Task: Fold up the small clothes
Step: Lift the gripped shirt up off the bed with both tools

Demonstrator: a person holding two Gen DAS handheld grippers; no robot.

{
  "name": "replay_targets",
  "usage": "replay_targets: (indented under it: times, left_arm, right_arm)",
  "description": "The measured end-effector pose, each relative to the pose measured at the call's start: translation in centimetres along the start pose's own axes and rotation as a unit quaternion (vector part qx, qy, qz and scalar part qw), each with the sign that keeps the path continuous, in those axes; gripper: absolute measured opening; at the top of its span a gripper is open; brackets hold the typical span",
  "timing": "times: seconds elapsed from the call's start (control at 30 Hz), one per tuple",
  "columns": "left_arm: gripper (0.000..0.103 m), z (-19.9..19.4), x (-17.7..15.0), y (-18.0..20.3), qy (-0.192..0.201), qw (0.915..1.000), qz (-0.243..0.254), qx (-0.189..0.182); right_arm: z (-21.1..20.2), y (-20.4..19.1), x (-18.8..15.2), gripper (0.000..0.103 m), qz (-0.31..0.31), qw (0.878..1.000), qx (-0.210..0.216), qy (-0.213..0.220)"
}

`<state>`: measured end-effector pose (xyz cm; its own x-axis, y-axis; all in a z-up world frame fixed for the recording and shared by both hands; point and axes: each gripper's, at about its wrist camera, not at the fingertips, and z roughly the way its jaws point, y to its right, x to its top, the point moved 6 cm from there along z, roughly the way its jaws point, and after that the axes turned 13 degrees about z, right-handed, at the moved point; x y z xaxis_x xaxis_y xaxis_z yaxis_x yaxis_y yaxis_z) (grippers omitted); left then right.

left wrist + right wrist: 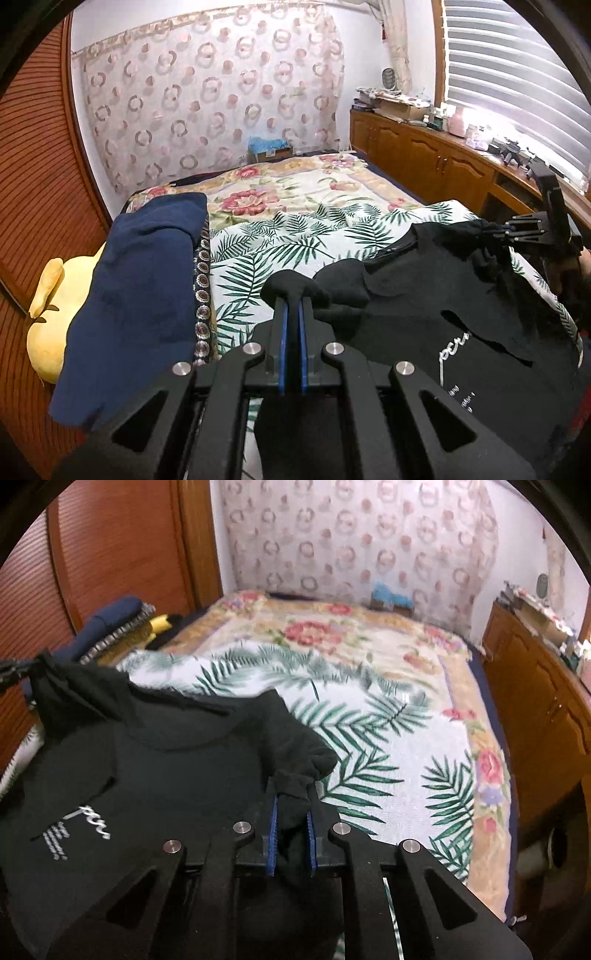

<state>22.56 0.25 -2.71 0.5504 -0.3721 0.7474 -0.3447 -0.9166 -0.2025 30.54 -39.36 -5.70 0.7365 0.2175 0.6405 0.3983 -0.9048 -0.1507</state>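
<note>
A black T-shirt [424, 306] with white script print is held up over the bed between both grippers. My left gripper [291, 295] is shut on one bunched corner of it. My right gripper [291, 790] is shut on the other corner, with black cloth pinched between its blue pads. The shirt [166, 760] sags between them above the leaf-print cover. The right gripper also shows at the right edge of the left wrist view [517, 229]. The left gripper's tip shows at the far left of the right wrist view [14, 668].
The bed carries a leaf-print cloth [280, 243] over a floral blanket [295, 184]. A folded navy garment [140, 288] lies on a patterned stack at the left, beside a yellow plush toy [51, 314]. Wooden cabinets [424, 155] line the right side.
</note>
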Motion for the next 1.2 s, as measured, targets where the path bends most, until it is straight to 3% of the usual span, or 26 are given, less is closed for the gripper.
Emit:
replay_targets:
  times: [0.43, 0.97, 1.2]
  left_arm:
    - [0.003, -6.7, -1.6, 2.1, 0.045, 0.999, 0.009, 0.004]
    - [0.003, -14.8, -7.8, 4.3, 0.075, 0.9971, -0.007, -0.016]
    - [0.003, -17.4, -10.2, 4.7, 0.073, 0.9969, -0.024, -0.018]
  right_arm:
    - [-7.5, -3.3, -1.7, 0.008, -0.007, 0.998, 0.003, 0.058]
    - [-18.5, -6.1, -9.0, 0.007, -0.004, 0.994, 0.011, 0.106]
    - [-21.3, -6.5, -11.9, 0.007, -0.014, 0.995, 0.0, 0.095]
